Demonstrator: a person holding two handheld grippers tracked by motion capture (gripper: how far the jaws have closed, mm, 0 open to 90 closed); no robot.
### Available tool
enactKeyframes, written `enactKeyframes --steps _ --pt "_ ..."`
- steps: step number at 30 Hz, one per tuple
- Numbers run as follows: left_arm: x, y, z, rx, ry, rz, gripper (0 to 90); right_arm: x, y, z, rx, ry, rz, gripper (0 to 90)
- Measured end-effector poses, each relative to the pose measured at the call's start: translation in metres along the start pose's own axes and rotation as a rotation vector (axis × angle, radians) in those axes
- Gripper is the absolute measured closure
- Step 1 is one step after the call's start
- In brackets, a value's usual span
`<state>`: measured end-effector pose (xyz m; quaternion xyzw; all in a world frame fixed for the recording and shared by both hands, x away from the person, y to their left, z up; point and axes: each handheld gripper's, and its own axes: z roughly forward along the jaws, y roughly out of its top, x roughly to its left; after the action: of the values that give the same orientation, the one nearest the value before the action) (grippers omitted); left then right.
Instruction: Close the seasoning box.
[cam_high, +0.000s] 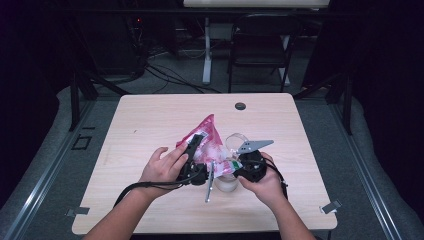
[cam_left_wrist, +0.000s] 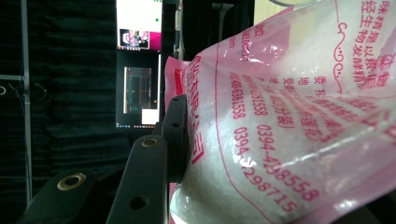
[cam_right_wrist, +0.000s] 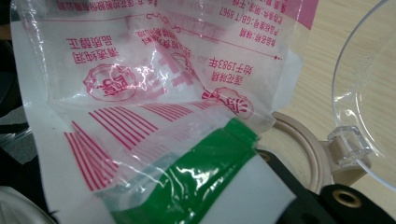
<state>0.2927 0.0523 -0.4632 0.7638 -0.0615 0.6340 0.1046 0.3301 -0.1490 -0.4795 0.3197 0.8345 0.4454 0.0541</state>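
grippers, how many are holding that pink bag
2. The left gripper clamps the filled body of the pink bag; the right gripper is shut on its green-taped edge beside the clear container.

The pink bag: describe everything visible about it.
The pink bag is a clear plastic pouch with pink and red print and a green-and-white strip at one end, part-filled with white granules. It is held tilted above the table, the left gripper clamping its filled body, the right gripper pinching its emptier end beside a clear jar.

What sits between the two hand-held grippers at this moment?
The pink and clear bag of white granules spans them in the high view, the left hand-held gripper and right hand-held gripper each gripping it.
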Motion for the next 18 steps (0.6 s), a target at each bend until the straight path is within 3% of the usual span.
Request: enactKeyframes --steps 18 --pt "0.0022 0.0037 -0.0001 -0.008 0.012 0.011 67.0 -0.0017 -0.0003 -0.0016 0.001 0.002 0.002 90.0"
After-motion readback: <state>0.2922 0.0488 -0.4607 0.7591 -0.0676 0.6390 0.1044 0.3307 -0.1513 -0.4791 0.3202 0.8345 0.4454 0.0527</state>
